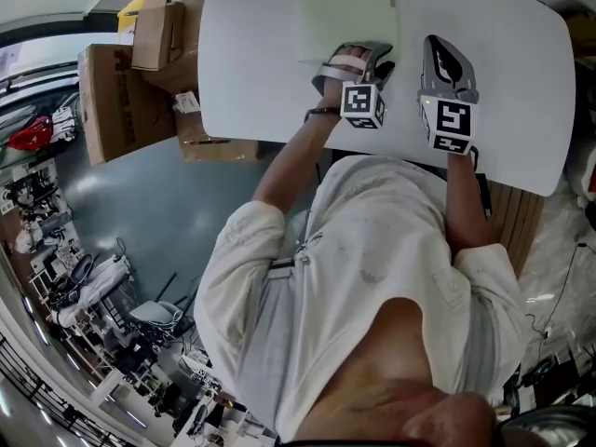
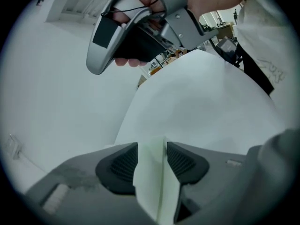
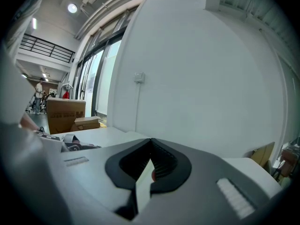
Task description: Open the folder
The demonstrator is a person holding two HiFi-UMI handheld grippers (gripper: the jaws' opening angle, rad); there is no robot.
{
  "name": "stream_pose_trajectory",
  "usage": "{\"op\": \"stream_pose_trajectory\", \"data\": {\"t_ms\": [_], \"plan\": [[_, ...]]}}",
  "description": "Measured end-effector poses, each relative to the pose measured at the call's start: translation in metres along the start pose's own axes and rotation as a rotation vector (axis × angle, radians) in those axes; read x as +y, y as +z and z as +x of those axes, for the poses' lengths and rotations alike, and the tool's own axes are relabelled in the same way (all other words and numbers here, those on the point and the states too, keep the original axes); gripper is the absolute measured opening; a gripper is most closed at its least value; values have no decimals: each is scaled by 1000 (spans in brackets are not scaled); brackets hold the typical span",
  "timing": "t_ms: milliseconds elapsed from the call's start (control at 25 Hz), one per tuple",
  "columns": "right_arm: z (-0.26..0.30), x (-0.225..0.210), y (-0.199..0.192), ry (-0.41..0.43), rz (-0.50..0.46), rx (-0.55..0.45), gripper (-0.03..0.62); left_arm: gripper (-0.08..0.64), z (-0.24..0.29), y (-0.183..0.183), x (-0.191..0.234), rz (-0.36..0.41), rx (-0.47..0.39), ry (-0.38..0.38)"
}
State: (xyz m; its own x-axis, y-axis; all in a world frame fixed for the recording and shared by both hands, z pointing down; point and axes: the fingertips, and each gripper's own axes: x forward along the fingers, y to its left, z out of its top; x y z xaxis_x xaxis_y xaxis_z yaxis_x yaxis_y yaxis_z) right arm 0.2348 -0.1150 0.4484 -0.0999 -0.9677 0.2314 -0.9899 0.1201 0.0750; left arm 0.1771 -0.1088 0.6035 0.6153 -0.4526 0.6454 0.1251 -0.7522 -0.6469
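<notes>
**Left jaws wide around a folder flap, right jaws pinched**

The left gripper (image 2: 152,150) has its jaws spread wide. A flap of the pale green, thin plastic folder (image 2: 151,186) stands in the gap between the ribbed pads — not clamped. The right gripper (image 3: 151,159) has its jaws drawn almost together, tips meeting. A pale sliver shows in the slit, and I cannot tell what it is. Both grippers sit over the white, round-cornered bench (image 1: 521,91). Brown cardboard boxes (image 1: 121,101) stand on the floor at its left side. The folder lies flat toward the bench's far edge — its sides run away from the person and its far end is cut off from view.
</notes>
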Motion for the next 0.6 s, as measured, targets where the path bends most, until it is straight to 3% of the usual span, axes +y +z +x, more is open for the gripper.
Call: {"op": "stream_pose_trajectory", "data": {"t_ms": [200,600], "plan": [[4,4,-11,12,-5,28,2,186,0,2,3,10,17,1],[17,16,-42,66,-14,101,2,186,-16,12,19,-3,-8,72]]}}
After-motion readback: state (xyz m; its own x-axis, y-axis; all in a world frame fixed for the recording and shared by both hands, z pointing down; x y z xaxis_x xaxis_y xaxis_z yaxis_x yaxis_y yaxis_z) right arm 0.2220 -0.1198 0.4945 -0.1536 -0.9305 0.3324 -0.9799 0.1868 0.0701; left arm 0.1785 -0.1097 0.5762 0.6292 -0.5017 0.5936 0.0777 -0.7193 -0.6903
